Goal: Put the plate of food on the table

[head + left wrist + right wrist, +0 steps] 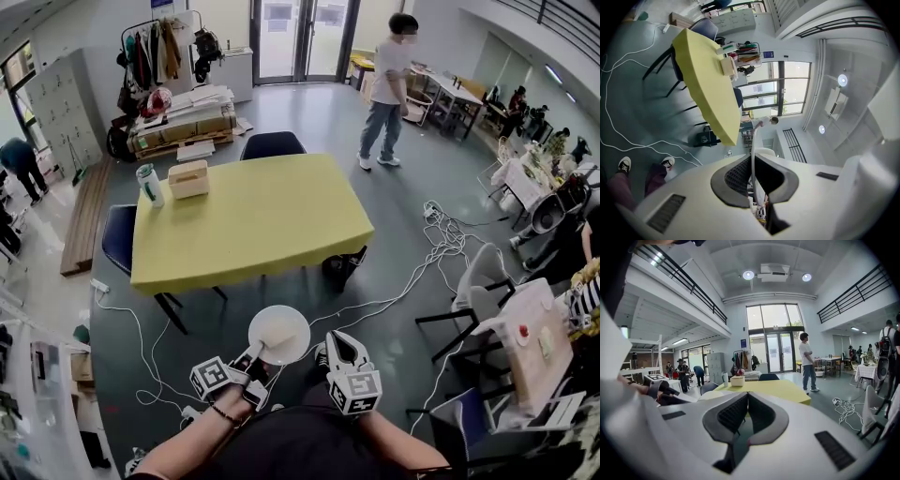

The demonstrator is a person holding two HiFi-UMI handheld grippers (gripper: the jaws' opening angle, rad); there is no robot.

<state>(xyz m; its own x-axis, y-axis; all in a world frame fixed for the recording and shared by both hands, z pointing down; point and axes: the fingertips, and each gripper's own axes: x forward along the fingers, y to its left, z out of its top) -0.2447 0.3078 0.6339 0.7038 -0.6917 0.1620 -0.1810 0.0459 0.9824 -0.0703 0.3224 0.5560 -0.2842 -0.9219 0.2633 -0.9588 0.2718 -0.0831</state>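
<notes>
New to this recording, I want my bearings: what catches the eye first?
A big yellow table dominates the head view's centre. Just short of it, the left gripper pinches the rim of a white plate of food, the right gripper shut and empty beside it. A person stands beyond the table.

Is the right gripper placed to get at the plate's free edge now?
Probably yes: the right gripper hangs shut and empty beside the plate, nothing between them; the left gripper grips the other edge.
</notes>
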